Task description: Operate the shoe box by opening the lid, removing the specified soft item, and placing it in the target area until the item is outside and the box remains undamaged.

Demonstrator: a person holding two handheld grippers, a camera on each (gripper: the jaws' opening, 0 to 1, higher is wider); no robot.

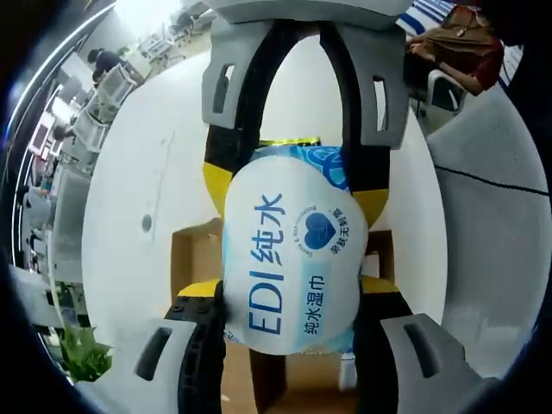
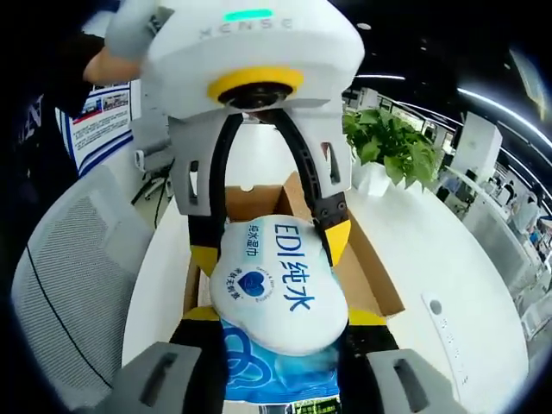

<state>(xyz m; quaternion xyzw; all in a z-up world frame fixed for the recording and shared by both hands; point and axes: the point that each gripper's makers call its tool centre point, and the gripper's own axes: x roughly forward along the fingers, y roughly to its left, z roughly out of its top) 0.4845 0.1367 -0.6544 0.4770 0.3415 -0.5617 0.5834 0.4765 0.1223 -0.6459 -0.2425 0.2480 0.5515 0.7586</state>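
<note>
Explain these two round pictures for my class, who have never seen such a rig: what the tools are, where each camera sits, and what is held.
A person holds two tools, one per hand. Each hand-held gripper carries a fisheye camera looking along its own jaws. In the left gripper view, the left hand-held gripper rises from below and the right hand-held gripper faces it; the right gripper view mirrors this. Both clamp a soft white-and-blue wet-wipes pack above an open brown cardboard shoe box on a white table.
</note>
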